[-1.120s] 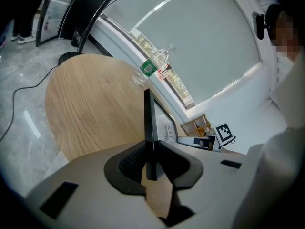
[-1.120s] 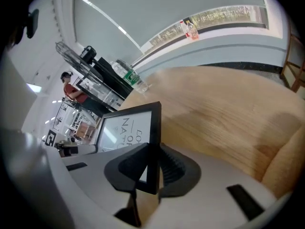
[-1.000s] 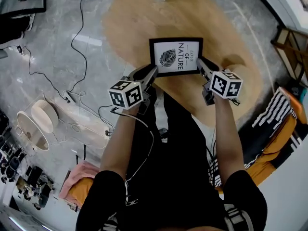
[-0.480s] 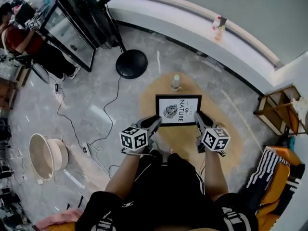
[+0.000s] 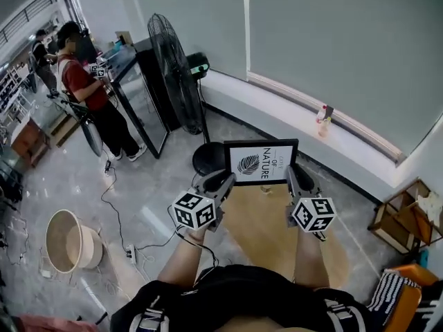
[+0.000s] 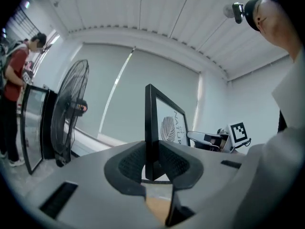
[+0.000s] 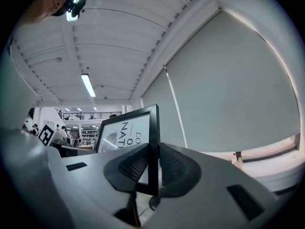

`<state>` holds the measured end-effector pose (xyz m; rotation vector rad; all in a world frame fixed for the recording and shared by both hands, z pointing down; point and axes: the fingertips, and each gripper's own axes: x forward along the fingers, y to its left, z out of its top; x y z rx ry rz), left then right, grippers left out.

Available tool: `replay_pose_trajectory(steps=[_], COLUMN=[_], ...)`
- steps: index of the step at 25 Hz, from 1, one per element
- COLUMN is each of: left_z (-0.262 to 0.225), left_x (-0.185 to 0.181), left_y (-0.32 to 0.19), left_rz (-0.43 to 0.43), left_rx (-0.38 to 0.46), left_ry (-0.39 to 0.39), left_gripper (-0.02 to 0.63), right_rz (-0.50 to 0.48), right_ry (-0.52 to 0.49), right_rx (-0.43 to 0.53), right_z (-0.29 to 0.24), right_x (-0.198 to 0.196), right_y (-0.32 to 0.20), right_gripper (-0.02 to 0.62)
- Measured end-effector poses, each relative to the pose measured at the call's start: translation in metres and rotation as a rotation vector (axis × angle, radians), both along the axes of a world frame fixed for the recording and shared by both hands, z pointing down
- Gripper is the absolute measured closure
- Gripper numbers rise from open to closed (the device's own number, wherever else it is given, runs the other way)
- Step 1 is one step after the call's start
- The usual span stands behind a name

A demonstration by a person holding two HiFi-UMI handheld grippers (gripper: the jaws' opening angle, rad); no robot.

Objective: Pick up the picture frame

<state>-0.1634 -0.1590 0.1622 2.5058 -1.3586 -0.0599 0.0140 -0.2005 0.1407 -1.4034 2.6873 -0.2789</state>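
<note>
Far below the hands, the grey stone floor (image 5: 138, 178) takes up most of what I see, closed off on the far side by a long pale blind (image 5: 332, 40) above a window ledge. Right under the hands lies a tan oval surface (image 5: 259, 220); I cannot tell whether it is a mat or a low bench. A tall standing fan (image 5: 176, 75) rises at its far left beside a dark cabinet (image 5: 142, 102), and a person in a red top (image 5: 79, 81) stands beyond that. A round beige basin (image 5: 69, 241) sits on the floor at the left.

The picture frame (image 5: 261, 162) is up in the air, well apart from the tan surface, upright with its leaf print facing me. It hangs between the two grippers, one on each side edge. The left gripper (image 6: 152, 162) has its fingers (image 6: 131, 162) clenched on the frame's black left rim, with the rim sandwiched between both pads. The right gripper (image 7: 153, 168) grasps the right rim the same way, its fingers (image 7: 131, 168) pressing on either face.

By my judgement the pick-up is essentially done: both sides are gripped, the frame is carried free, and nothing touches it from underneath. What is left is only to hold both grips even so the frame neither twists nor slips. Two small bottles (image 5: 322, 120) on the ledge play no part.
</note>
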Motion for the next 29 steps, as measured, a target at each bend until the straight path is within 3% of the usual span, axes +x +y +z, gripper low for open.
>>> replay_pose_trajectory(steps=[5,8,11,18,29], left_z=[-0.08,-0.092,-0.091,-0.089,-0.086], left_x=[-0.019,-0.021,-0.019,-0.022,-0.021], left_y=[0.001,0.01,0.012,0.009,0.002], left_rz=[-0.065,-0.09,-0.089,-0.111,-0.122], left_rx=[0.166,0.199,0.183,0.202,0.186], left_ry=[-0.051,-0.044,-0.001,-0.065,-0.074], left_gripper=[0.512,0.511,0.512,0.511,0.509], right_rz=[-0.043,-0.054,-0.061,-0.071,-0.079], right_ry=[0.02,0.024,0.018,0.018,0.029], right_rx=[0.182,0.231,0.232,0.203,0.182], right_z=[-0.083,-0.098,-0.1,-0.088,-0.084], right_x=[-0.019,-0.021,-0.019,-0.021,-0.021], right_y=[0.005,0.016,0.015,0.012,0.004], right_gripper=[0.508,0.509,0.509,0.508,0.506])
